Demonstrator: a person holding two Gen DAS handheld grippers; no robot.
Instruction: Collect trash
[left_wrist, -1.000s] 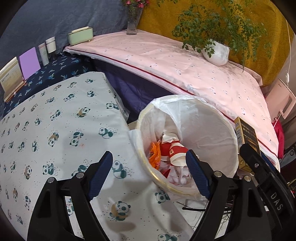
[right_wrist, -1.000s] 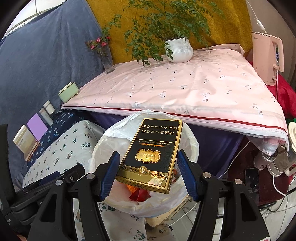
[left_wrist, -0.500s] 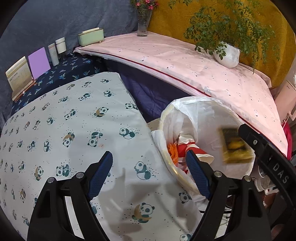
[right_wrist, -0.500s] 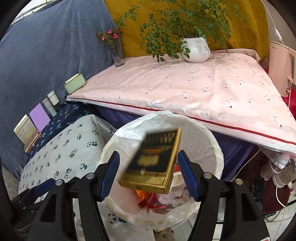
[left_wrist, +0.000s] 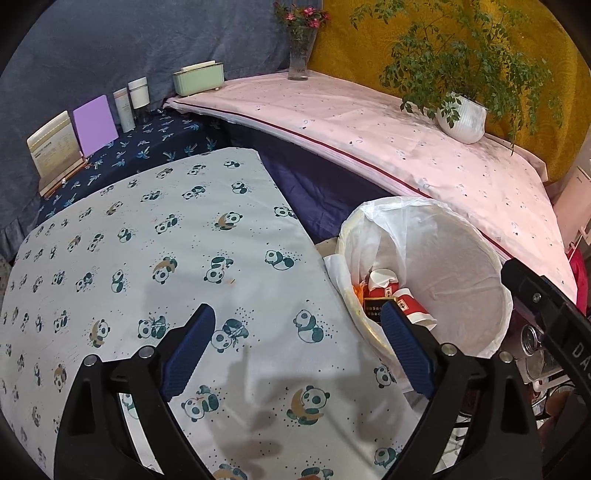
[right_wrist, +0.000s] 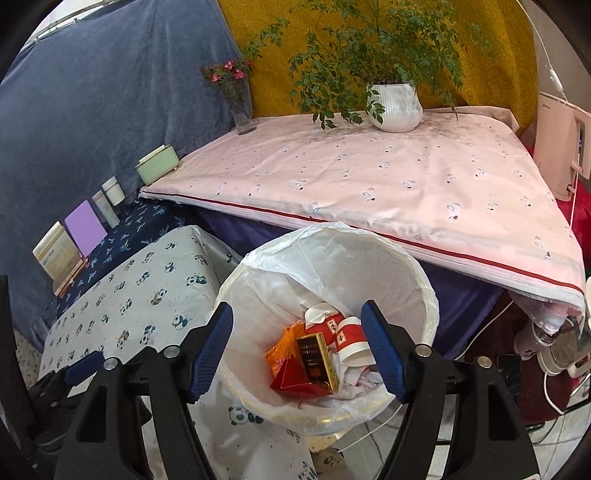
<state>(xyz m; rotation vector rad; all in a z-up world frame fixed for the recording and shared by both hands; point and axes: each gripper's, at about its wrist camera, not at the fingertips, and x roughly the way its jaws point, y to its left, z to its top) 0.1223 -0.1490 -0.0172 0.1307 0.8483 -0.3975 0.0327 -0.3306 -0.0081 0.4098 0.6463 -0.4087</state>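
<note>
A white bin lined with a plastic bag (right_wrist: 373, 258) stands beside the panda-cloth table (left_wrist: 147, 258). A black and gold box (right_wrist: 317, 356) lies inside it on red and white paper cups (right_wrist: 351, 338) and orange wrappers (right_wrist: 282, 352). My right gripper (right_wrist: 297, 350) is open and empty above the bin. My left gripper (left_wrist: 297, 347) is open and empty over the table's edge, left of the bin (left_wrist: 454, 236). The cups (left_wrist: 391, 295) and a corner of the box (left_wrist: 373, 307) show there too.
A pink-cloth table (right_wrist: 369, 184) stands behind the bin with a white potted plant (right_wrist: 397, 107) and a flower vase (right_wrist: 243, 110). A green box (left_wrist: 199, 77), small jars (left_wrist: 138, 98) and cards (left_wrist: 92, 125) line the far left. Cables and appliances lie at the right.
My right gripper opened and let go of the black and gold box, which fell into the bin. The left gripper drew back to the left over the panda cloth.
</note>
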